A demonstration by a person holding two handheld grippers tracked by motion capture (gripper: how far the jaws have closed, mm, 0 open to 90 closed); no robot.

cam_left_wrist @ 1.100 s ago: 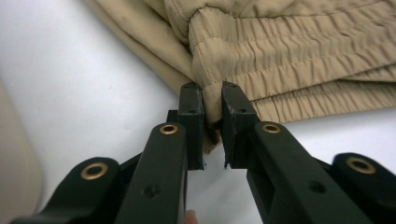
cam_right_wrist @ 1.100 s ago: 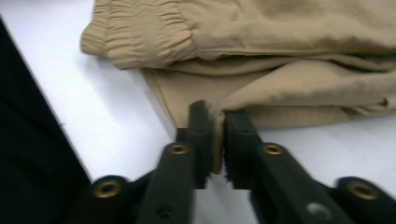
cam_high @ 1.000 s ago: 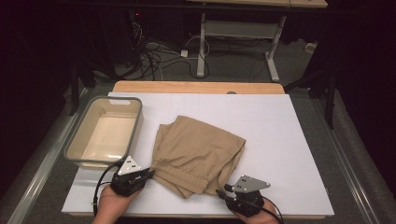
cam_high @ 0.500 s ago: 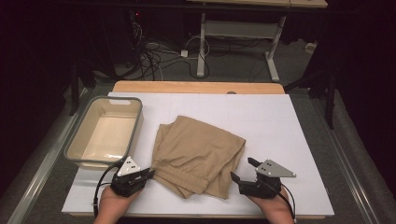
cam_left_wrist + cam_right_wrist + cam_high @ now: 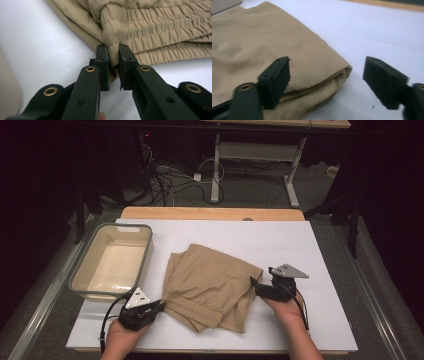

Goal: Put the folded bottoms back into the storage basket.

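Tan shorts [image 5: 210, 287] lie folded in the middle of the white board [image 5: 325, 320]. My left gripper [image 5: 161, 306] sits at their near left corner, shut on the elastic waistband [image 5: 150, 32]; in the left gripper view the jaws [image 5: 113, 53] pinch the gathered edge. My right gripper [image 5: 254, 284] is at the right corner of the shorts, open. Its jaws have just been closing. In the right gripper view the folded corner [image 5: 337, 72] lies between the wide jaws [image 5: 327, 63], and neither pad touches it.
A beige tub with a grey rim [image 5: 80, 282] stands left of the shorts; its side [image 5: 7, 95] appears in the left gripper view too. A wooden table edge [image 5: 210, 213] runs behind the board. Cables and a metal frame are on the floor beyond.
My right gripper has left the near hem of the shorts, moved away from the person to the right corner, and now stands open. The left gripper has kept still.
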